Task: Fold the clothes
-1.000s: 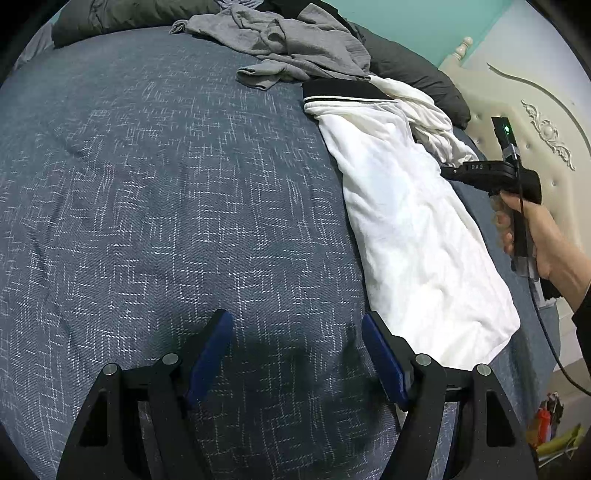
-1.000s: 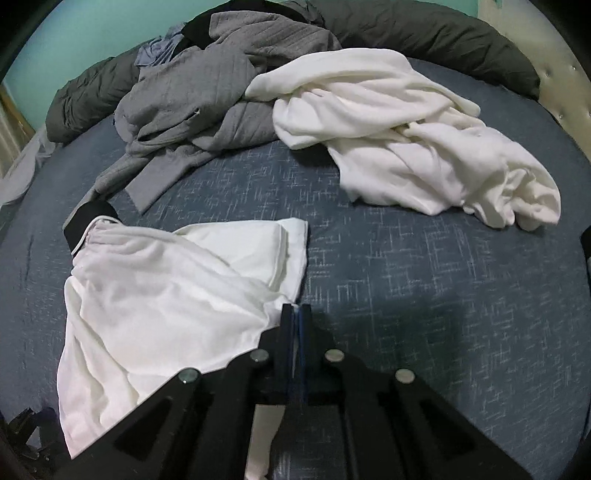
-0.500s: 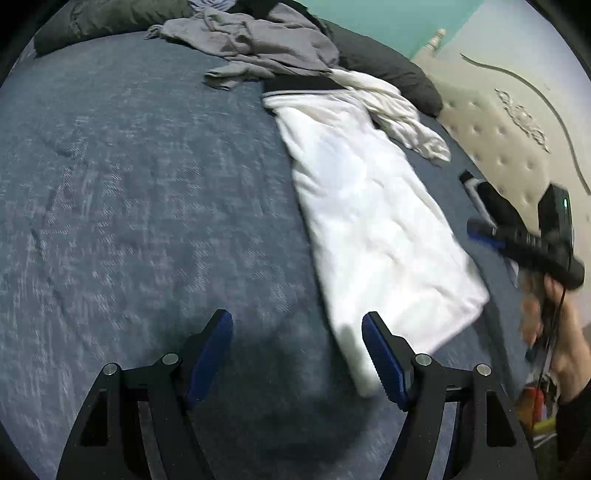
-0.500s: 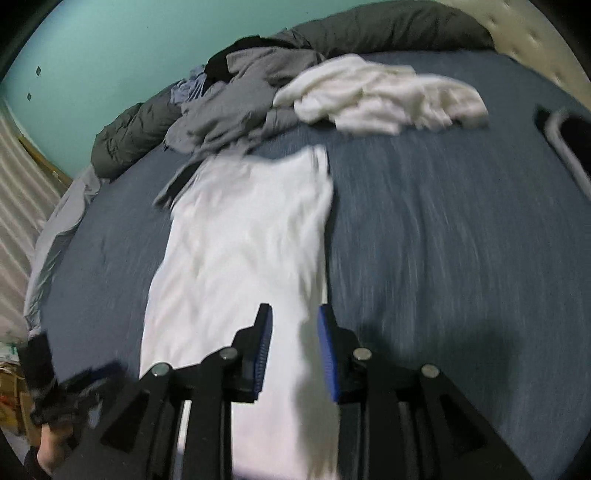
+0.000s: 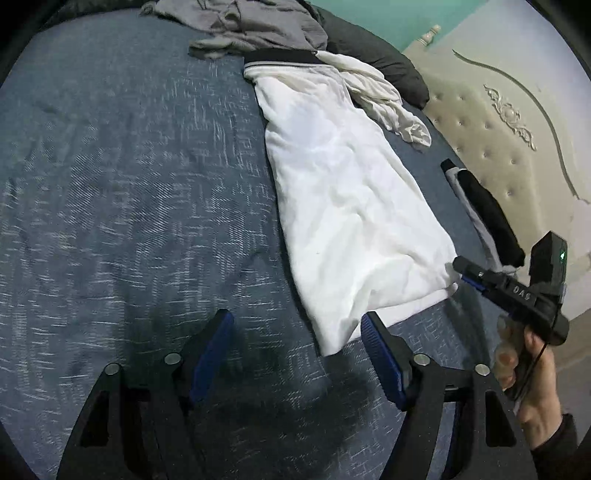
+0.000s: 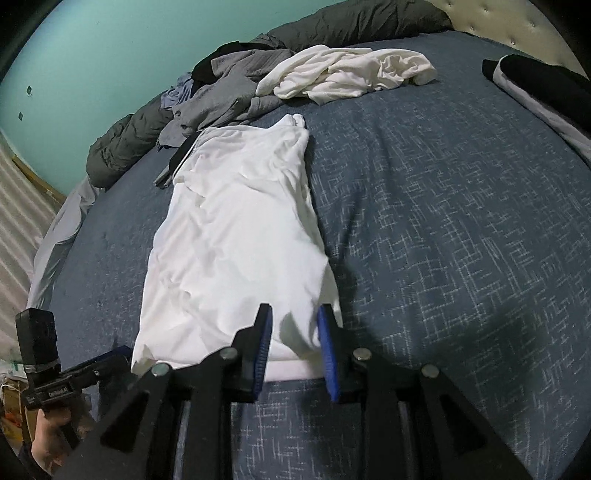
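A white garment (image 5: 351, 206) (image 6: 236, 236) lies folded into a long narrow strip on the blue bedspread (image 5: 129, 184), its black band at the far end. My left gripper (image 5: 295, 334) hovers over the strip's near left corner. Its jaws are closing, with that corner between them beside the right finger, and the pads are not pressing on it. My right gripper (image 6: 294, 325) stands partly open over the near hem, white cloth showing in the gap, nothing pinched. Each gripper shows in the other's view: the right gripper (image 5: 461, 271) at the near right corner, the left gripper (image 6: 110, 360) at the lower left.
A heap of grey clothes (image 6: 221, 99) and a crumpled white garment (image 6: 343, 74) lie beyond the strip, with a dark duvet (image 6: 351, 26) behind. A black and grey folded garment (image 5: 484, 210) sits by the padded headboard (image 5: 498, 122). Bare bedspread stretches on both sides.
My right gripper went from shut to partly open and swept from the garment's far end down to its near hem. The garment now lies as a narrow strip. The left gripper shifted toward its near corner.
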A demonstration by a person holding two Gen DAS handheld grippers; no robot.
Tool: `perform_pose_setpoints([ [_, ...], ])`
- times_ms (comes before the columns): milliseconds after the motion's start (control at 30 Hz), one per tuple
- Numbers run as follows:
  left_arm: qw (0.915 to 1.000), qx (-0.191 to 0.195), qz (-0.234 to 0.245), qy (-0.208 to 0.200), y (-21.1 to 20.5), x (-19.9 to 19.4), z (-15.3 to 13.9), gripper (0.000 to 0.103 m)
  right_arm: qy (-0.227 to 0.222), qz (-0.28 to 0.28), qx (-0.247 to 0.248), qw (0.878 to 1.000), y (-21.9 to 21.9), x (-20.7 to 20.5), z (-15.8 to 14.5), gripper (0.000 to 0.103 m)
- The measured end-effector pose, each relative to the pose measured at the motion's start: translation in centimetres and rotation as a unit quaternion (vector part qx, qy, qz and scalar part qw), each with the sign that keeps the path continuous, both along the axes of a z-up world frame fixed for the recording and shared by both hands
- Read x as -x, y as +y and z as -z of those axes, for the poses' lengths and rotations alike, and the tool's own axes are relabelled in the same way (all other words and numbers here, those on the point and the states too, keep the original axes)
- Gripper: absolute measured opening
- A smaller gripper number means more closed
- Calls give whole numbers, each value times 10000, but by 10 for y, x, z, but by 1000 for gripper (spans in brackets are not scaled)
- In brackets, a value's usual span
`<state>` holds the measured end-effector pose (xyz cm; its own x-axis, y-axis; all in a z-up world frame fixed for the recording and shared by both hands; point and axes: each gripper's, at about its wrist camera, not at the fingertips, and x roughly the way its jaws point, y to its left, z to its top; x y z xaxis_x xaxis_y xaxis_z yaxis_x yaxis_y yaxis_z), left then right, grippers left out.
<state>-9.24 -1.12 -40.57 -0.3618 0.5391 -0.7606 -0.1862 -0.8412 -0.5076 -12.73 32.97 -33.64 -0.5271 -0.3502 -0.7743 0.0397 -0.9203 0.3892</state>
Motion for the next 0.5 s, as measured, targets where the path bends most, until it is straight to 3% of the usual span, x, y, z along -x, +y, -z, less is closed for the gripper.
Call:
perform_pose_setpoints([
  [100, 9999, -71, 83, -101, 5, 2, 7, 50, 14, 66, 47, 10000, 3, -2, 3, 25],
  [167, 9997, -151, 104, -144, 7, 5, 9, 48, 43, 82, 63, 9999, 6, -4, 3, 25],
  [300, 9990, -374, 166, -184, 7, 8, 12, 15, 29, 198, 189, 9996, 17, -6, 5, 25],
  [400, 9988, -386, 261, -179, 12, 6, 13, 8, -39, 104, 315, 9994, 19, -6, 8, 23],
  [500, 9987, -396, 300, -125, 13, 6, 11, 4, 40, -44, 197, 9998, 14, -7, 2, 9],
])
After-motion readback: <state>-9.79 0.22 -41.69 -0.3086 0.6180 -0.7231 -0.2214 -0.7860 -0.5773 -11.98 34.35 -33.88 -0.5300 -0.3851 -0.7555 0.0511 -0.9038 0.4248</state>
